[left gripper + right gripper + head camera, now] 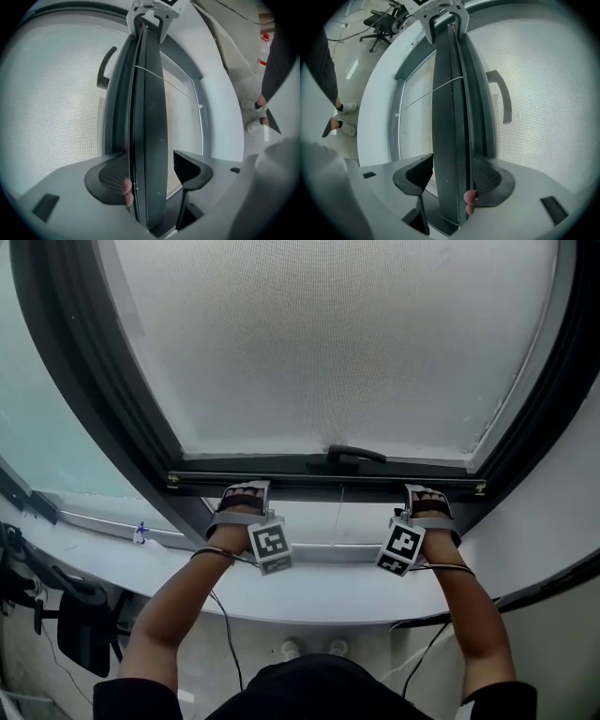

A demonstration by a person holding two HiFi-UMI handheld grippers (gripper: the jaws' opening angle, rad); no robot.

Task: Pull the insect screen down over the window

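Observation:
The insect screen's grey mesh (328,343) fills the window opening, ending in a dark bottom bar (328,474) with a small handle (356,456). My left gripper (246,491) and right gripper (429,495) sit over that bar, one towards each end. In the left gripper view the bar (147,117) runs between the jaws of the left gripper (147,173): the mesh-side jaw touches it and the room-side jaw stands a little off. The right gripper (454,180) straddles the bar (452,117) the same way. A thin cord (340,512) hangs below the bar.
The dark window frame (112,409) surrounds the screen, with a white curved sill (309,601) below it. An office chair (80,615) and cables stand on the floor at the left. Shoes (253,105) and bottles (265,47) show on the floor.

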